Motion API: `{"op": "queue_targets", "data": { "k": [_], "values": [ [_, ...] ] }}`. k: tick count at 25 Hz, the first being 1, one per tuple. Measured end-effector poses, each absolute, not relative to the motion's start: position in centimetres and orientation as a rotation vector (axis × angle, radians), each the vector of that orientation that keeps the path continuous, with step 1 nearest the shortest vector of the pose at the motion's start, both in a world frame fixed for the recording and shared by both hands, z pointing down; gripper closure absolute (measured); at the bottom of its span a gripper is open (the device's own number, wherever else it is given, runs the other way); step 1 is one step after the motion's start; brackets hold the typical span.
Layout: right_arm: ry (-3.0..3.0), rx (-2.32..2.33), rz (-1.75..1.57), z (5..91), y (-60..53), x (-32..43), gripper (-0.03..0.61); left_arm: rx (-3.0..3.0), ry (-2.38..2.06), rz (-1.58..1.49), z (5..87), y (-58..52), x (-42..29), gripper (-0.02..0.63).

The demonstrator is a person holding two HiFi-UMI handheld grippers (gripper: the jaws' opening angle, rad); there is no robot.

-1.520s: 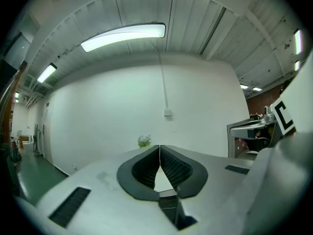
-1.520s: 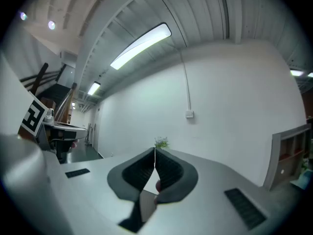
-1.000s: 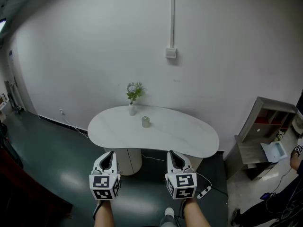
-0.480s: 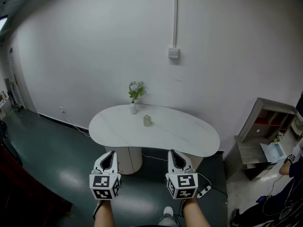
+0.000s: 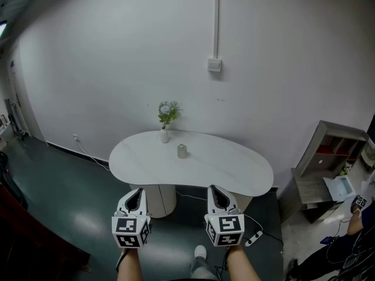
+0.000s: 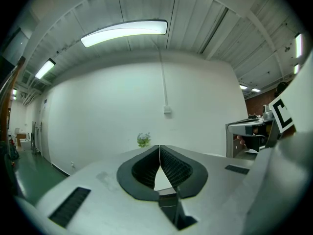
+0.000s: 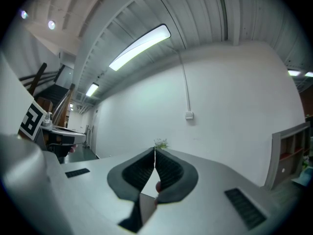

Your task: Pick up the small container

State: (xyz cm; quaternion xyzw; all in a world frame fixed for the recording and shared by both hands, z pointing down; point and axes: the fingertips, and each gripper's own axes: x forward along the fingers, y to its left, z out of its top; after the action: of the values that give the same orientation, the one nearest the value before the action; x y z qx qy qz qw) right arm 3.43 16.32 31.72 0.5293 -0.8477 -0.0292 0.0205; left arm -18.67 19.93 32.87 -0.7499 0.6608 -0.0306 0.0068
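Note:
The small container [image 5: 182,151], a grey-silver cylinder, stands near the middle back of a white kidney-shaped table [image 5: 234,171] in the head view. Both grippers hover side by side in front of the table's near edge, well short of the container. My left gripper [image 5: 137,191] is shut with nothing between its jaws, its tips meeting in the left gripper view [image 6: 159,146]. My right gripper [image 5: 213,189] is shut and empty too, its tips touching in the right gripper view [image 7: 155,150]. The container is hidden behind the jaws in both gripper views.
A small vase of green flowers [image 5: 166,119] stands at the table's back edge, left of the container. A grey shelf unit [image 5: 328,157] stands to the right. A person's arm [image 5: 360,212] shows at the far right. A power strip [image 5: 254,237] lies on the dark green floor.
The head view has shifted very slightly; both grippers stay where they were, shut. The person at the far right has moved an arm lower.

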Motion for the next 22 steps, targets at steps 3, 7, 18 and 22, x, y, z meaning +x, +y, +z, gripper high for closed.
{"op": "queue_targets", "data": {
  "k": [3,7,18,22],
  "values": [
    [-2.641,1.623,-0.087,31.9,15.0,2.9,0.512,-2.336,2.074,-0.097,32.8,18.7,-19.0,0.601],
    [-2.649,1.610,-0.074,32.2,12.8,2.5,0.512,-2.335,2.080,-0.113,33.1,16.6,-19.1,0.601],
    [-2.669,1.555,-0.020,33.5,5.4,1.6,0.512,-2.346,2.111,-0.159,34.4,9.4,-19.1,0.601],
    [-2.668,1.558,0.009,34.1,2.5,1.7,0.512,-2.351,2.104,-0.184,34.8,6.5,-18.9,0.601]
  ]
}}
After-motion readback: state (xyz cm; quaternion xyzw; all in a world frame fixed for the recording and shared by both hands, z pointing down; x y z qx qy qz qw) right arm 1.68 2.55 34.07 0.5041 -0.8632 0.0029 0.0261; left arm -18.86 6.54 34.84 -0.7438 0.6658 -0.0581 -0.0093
